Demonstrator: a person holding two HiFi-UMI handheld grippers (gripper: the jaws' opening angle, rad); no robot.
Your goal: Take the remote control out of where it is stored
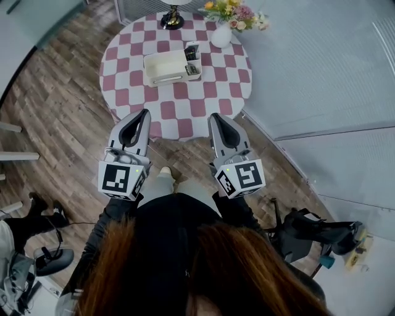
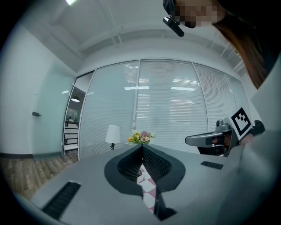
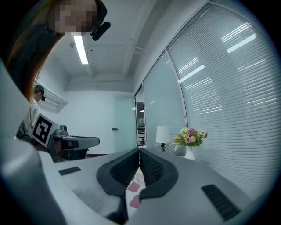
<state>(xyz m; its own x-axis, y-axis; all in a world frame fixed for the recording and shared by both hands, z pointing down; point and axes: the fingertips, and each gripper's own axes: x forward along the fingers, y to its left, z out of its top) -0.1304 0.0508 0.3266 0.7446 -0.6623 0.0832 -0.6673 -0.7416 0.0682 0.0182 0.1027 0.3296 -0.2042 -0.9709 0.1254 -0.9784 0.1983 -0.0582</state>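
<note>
Left gripper (image 1: 143,114) and right gripper (image 1: 215,117) both have their jaws clenched tip to tip, with nothing between them. Well ahead, between their lines, the remote (image 1: 192,52) stands on end, top up, in the right-hand pocket of the box (image 1: 162,69) on the table (image 1: 210,86).

We stand in an office: glass partitions (image 1: 321,68) with blinds (image 2: 175,110) at two o'clock, plank floor (image 1: 55,117), and at twelve a round checkered table (image 1: 228,99) bearing lamp (image 2: 113,134) and flowers (image 1: 234,12).
</note>
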